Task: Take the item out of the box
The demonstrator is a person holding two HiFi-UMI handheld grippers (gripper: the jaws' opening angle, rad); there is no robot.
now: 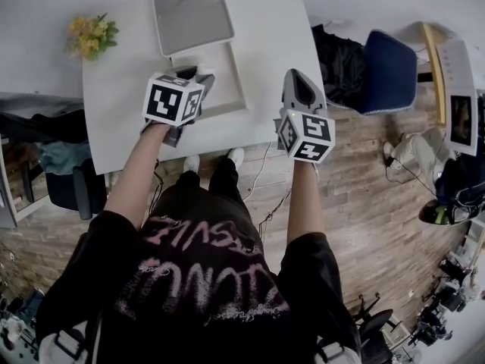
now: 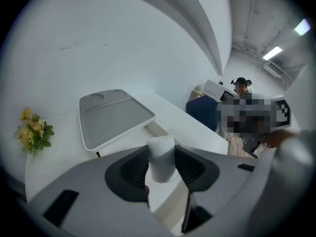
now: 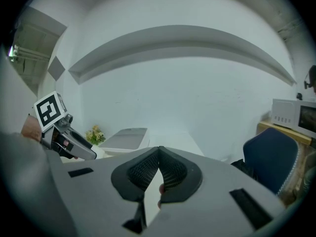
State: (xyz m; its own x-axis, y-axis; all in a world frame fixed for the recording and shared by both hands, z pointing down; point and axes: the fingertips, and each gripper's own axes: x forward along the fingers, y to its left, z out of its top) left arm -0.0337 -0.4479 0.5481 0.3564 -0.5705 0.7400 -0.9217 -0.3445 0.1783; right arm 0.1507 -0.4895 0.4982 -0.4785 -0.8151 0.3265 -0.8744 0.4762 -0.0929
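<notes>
We hold the white item point(image 2: 162, 163) upright in our left gripper point(image 2: 161, 151), the open box point(image 1: 226, 70) just below it; our right gripper point(image 3: 158, 174) is closed, empty.

A black short-sleeved T-shirt point(image 1: 204, 279) carries pink and white lettering; past the T-shirt's hem come black trousers point(image 1: 203, 197) and white shoes point(image 1: 236, 155). The left gripper point(image 1: 198, 76) and right gripper point(image 1: 297, 78) have smooth grey shells, black ribbed pads point(image 3: 143, 171) and white cubes point(image 1: 173, 98) with black square markers
</notes>
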